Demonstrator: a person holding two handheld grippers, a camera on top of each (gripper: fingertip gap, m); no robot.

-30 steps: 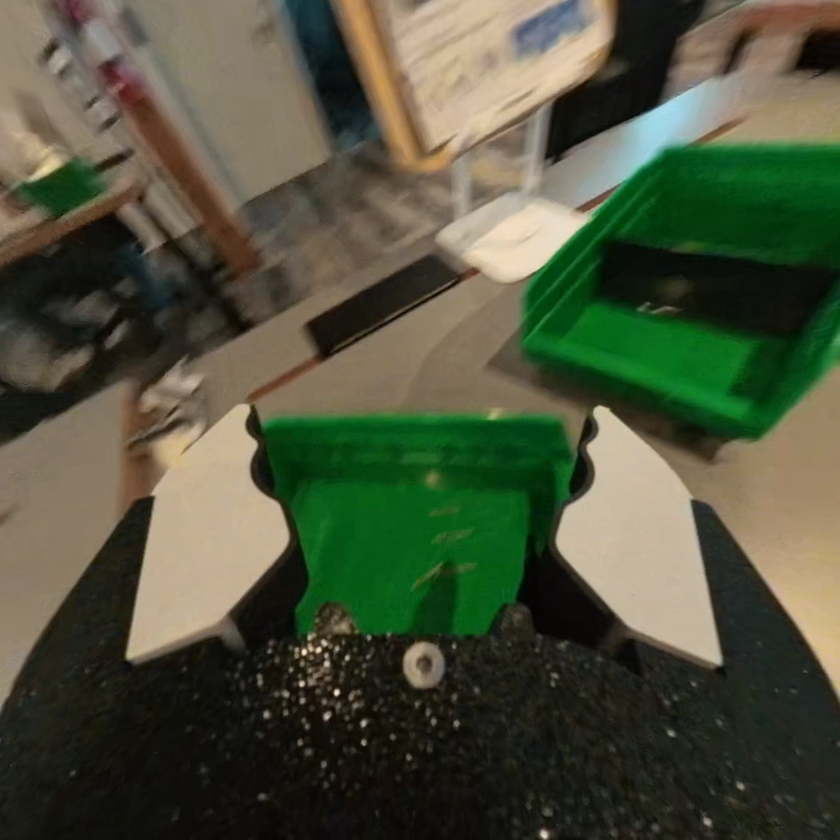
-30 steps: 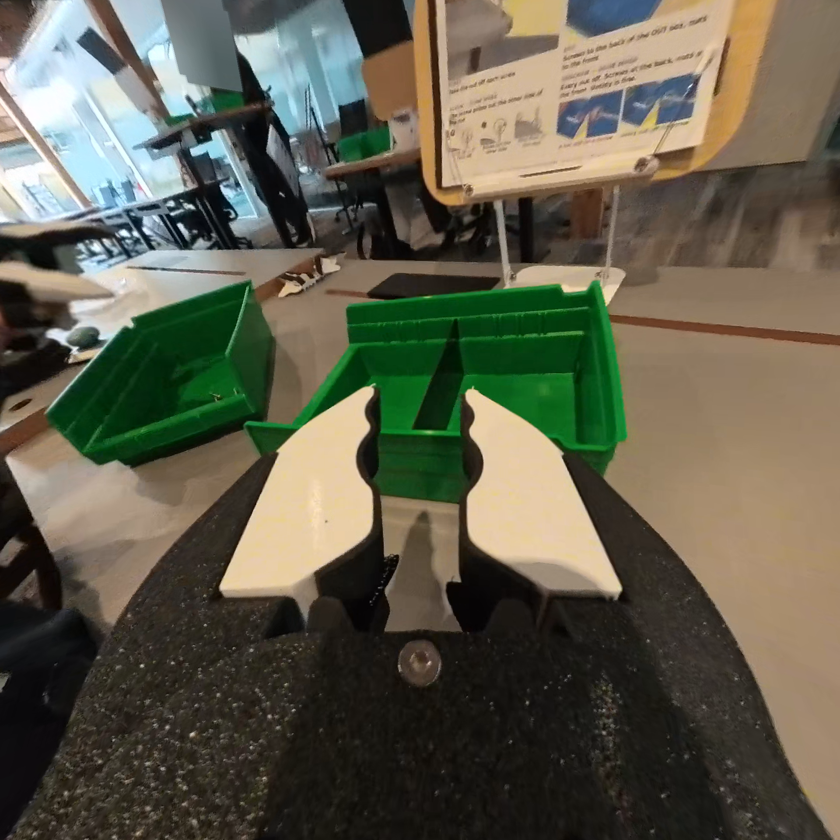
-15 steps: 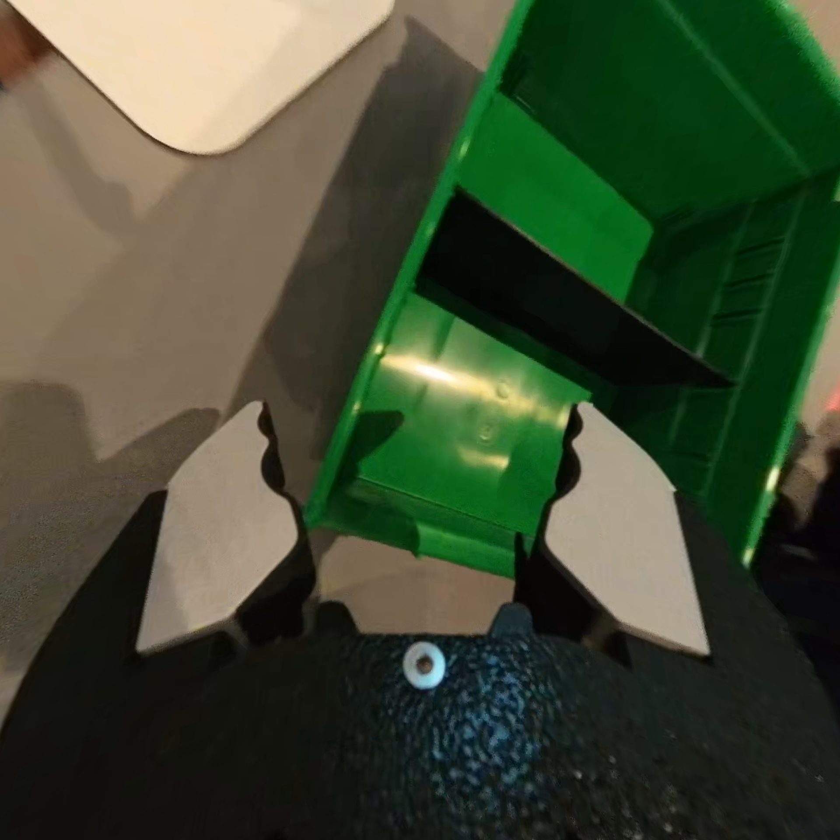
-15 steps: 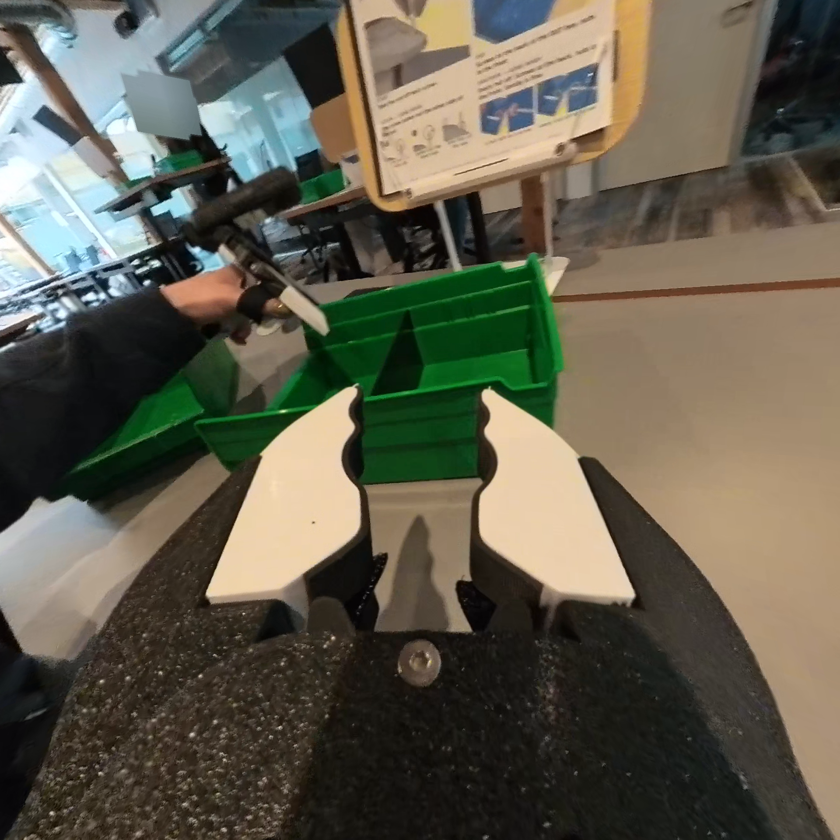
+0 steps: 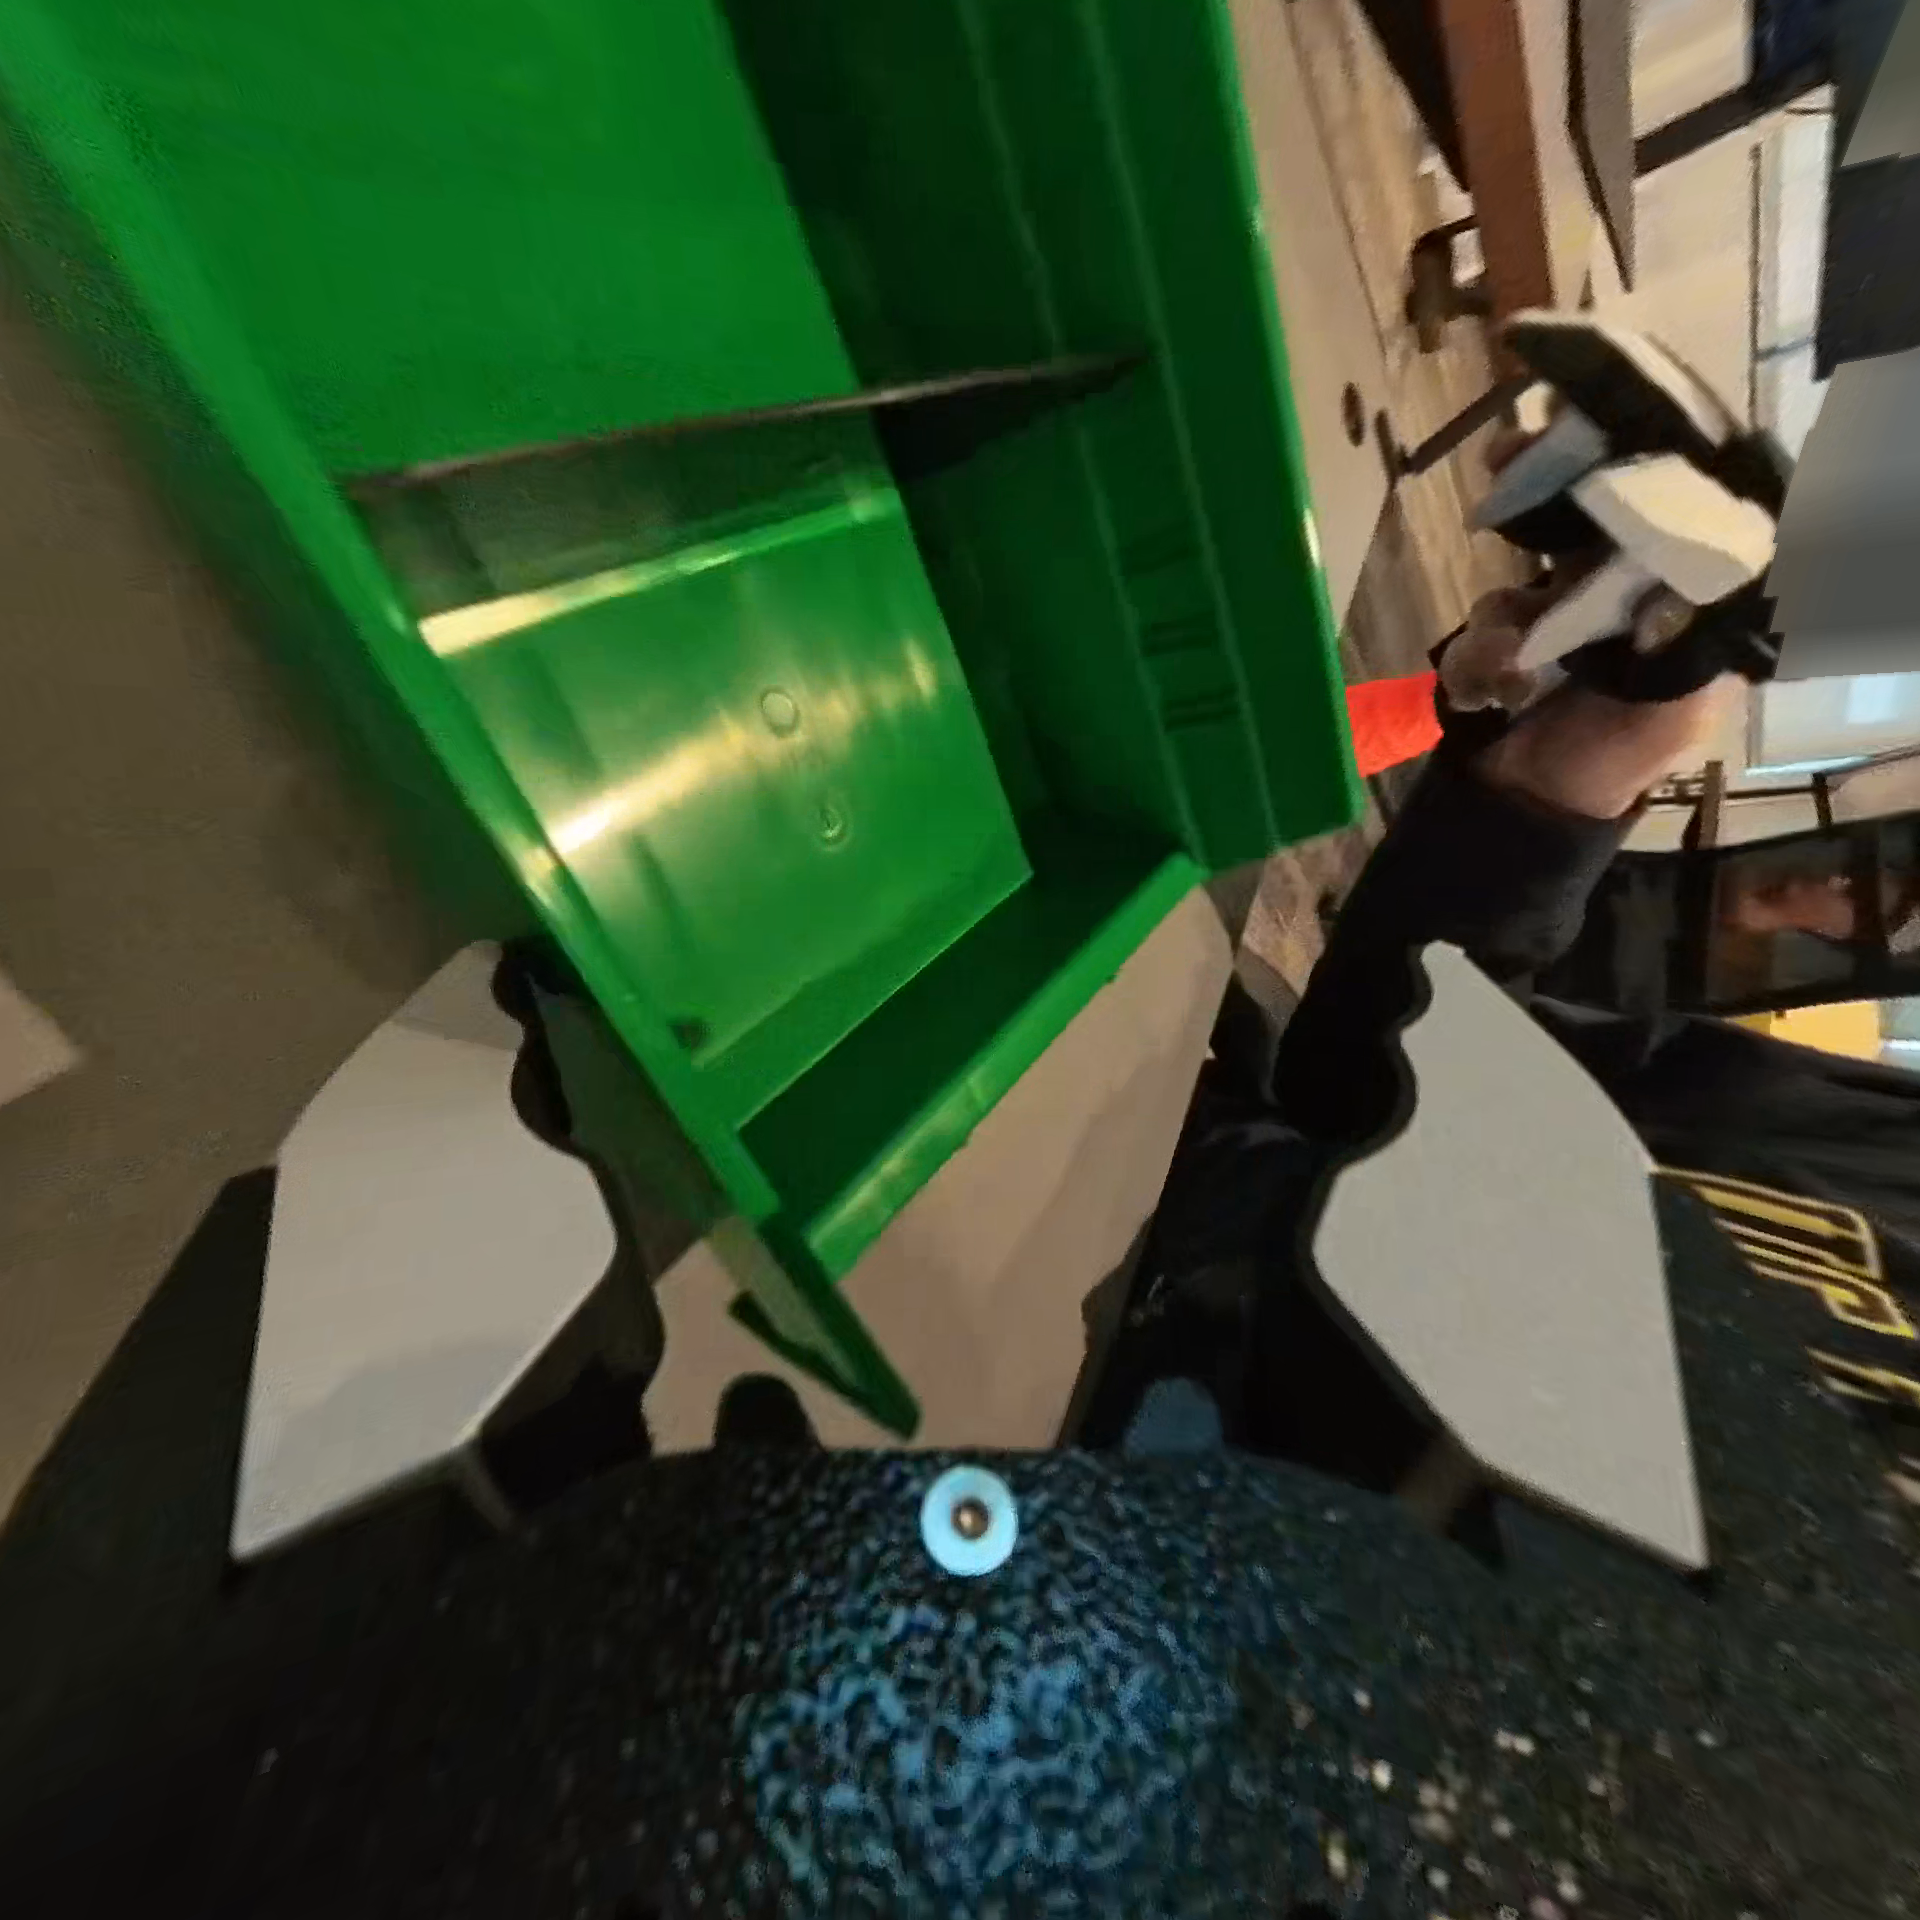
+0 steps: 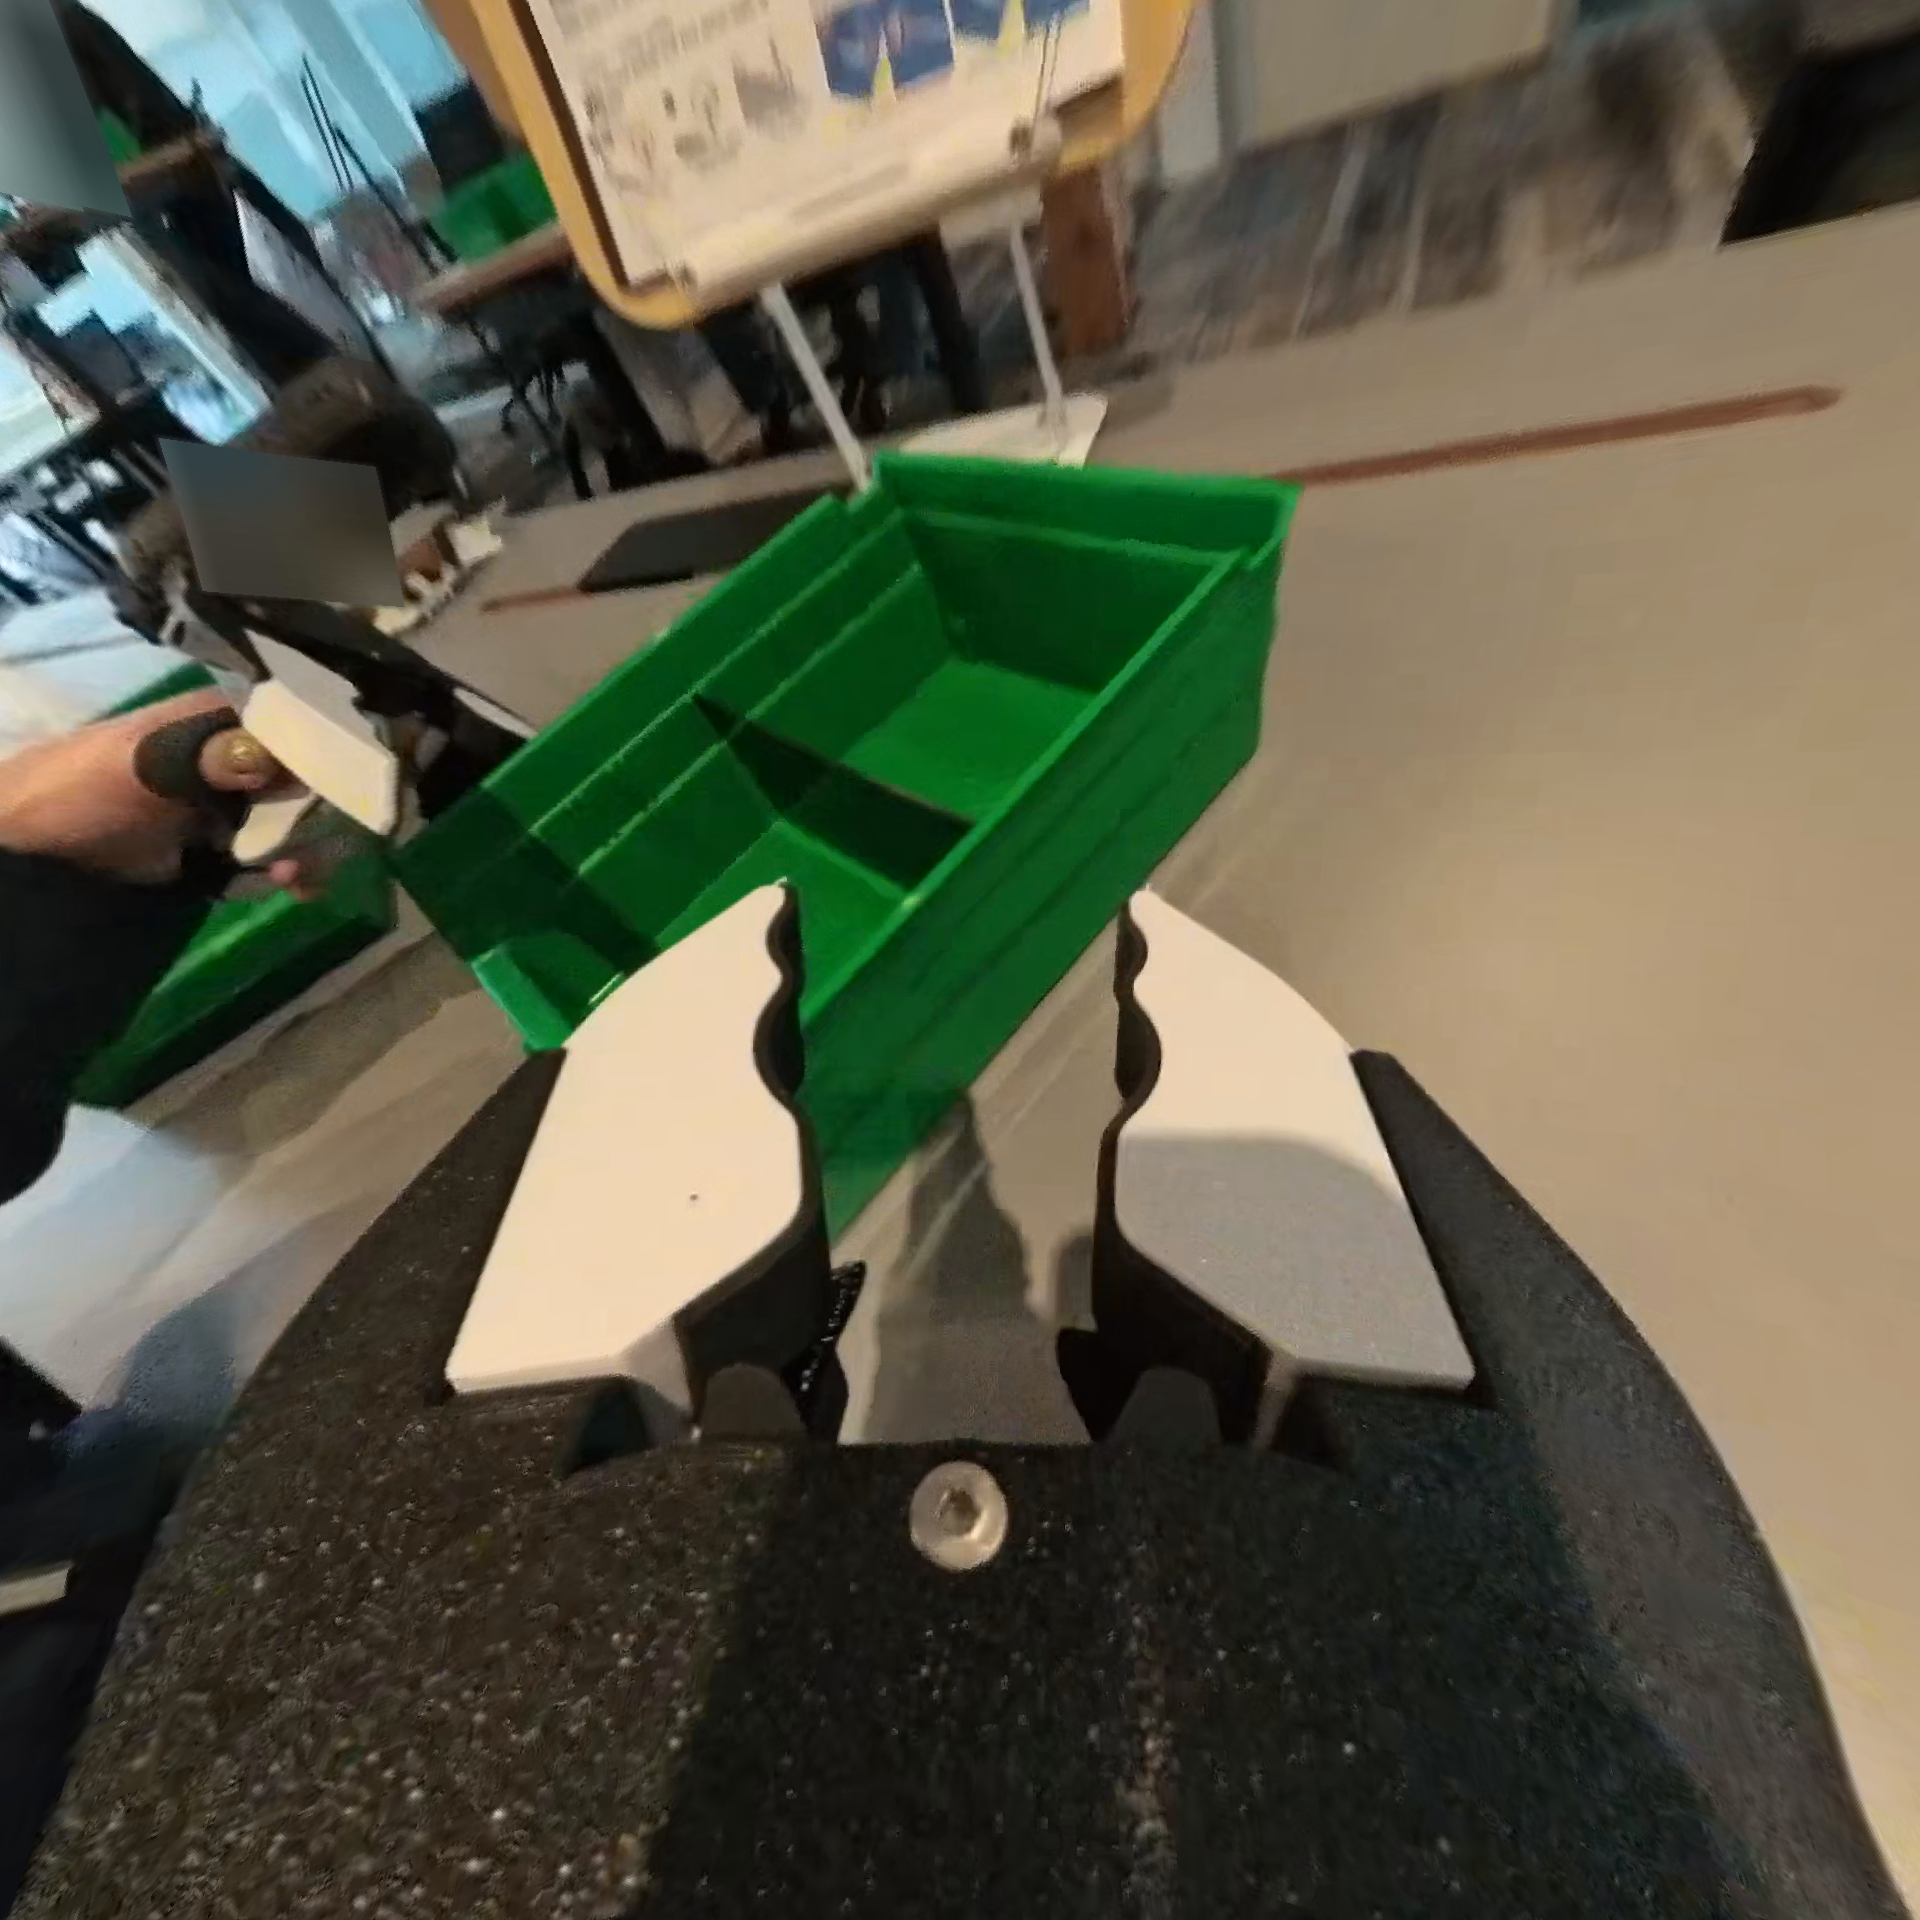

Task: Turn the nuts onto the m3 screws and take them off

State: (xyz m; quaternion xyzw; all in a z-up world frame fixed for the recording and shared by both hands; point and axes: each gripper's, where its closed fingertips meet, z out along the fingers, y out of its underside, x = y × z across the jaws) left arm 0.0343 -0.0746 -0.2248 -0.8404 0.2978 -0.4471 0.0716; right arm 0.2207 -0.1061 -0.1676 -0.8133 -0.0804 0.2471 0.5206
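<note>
Green bin (image 6: 1039,727) with a black divider (image 6: 831,774) resting on the grey surface (image 6: 1558,831), no nuts or screws discernible inside. Left tongs (image 5: 956,1039) spread wide, straddling the bin's near corner, left finger (image 5: 416,1247) just beside the outer wall, nothing pinched. Right tongs (image 6: 956,997) spread, hovering at the bin's long side wall, the wall seen between the fingers, contact impossible to tell. Second green bin (image 6: 239,966) at the far left of the surface.
</note>
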